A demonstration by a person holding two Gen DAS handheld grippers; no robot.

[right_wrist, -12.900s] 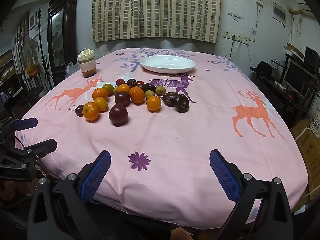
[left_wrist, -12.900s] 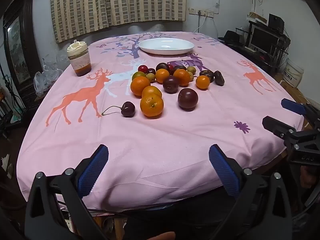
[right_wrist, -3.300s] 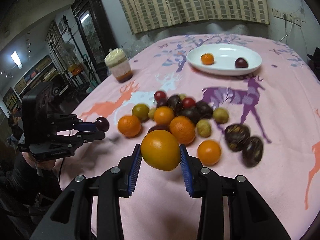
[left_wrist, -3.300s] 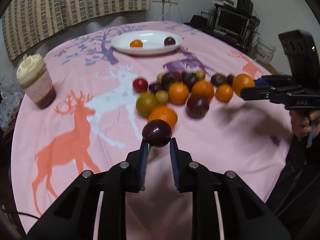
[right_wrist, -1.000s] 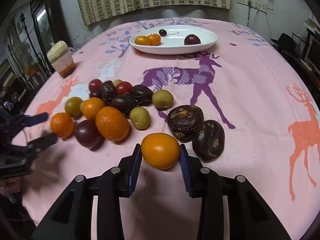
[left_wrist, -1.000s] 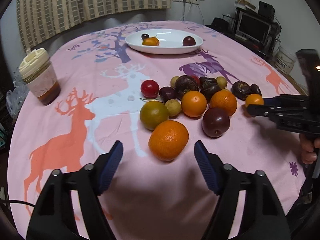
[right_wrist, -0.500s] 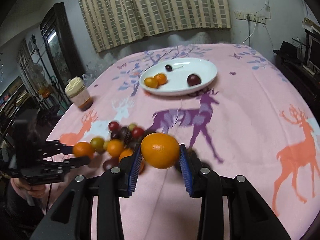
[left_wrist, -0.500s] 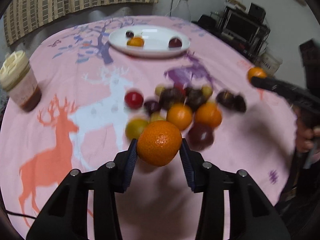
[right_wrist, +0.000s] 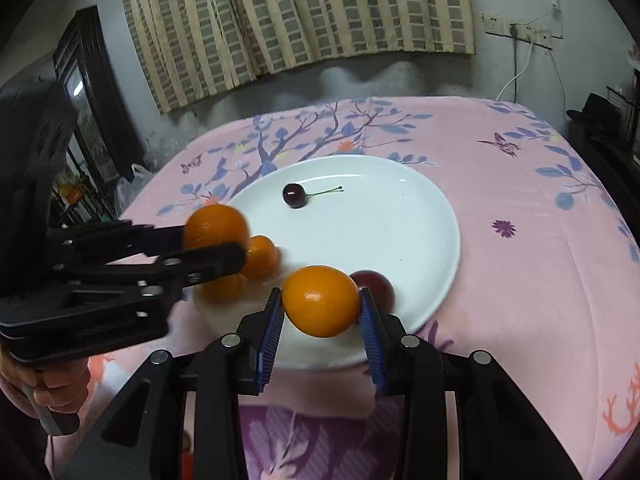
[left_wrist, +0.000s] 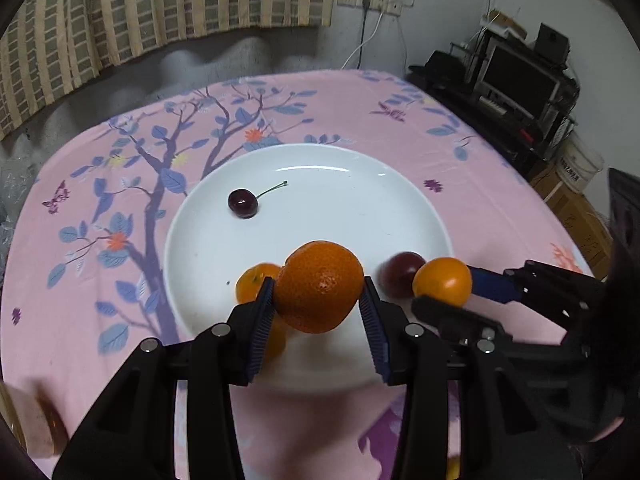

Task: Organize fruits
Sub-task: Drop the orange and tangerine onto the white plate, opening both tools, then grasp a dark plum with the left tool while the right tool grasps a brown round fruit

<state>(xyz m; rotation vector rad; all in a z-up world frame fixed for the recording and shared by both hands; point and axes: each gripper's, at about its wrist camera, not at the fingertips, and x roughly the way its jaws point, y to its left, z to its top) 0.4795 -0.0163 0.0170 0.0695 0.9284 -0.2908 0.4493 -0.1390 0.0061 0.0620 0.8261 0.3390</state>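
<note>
My left gripper is shut on a large orange, held just above the near edge of the white plate. My right gripper is shut on a smoother orange, also over the plate's near rim. On the plate lie a dark cherry with its stem, two small oranges at the near left and a dark plum at the near right. In the right wrist view the left gripper comes in from the left with its orange.
The pink deer-print tablecloth covers the table around the plate. A blurred jar shows at the lower left. A TV stand is off the table's right side and a dark cabinet off its left. A hand holds the left gripper.
The left gripper shut on the large orange from the pile and lifted it. Both grippers then moved forward from the fruit pile to over the plate, each with its orange.
</note>
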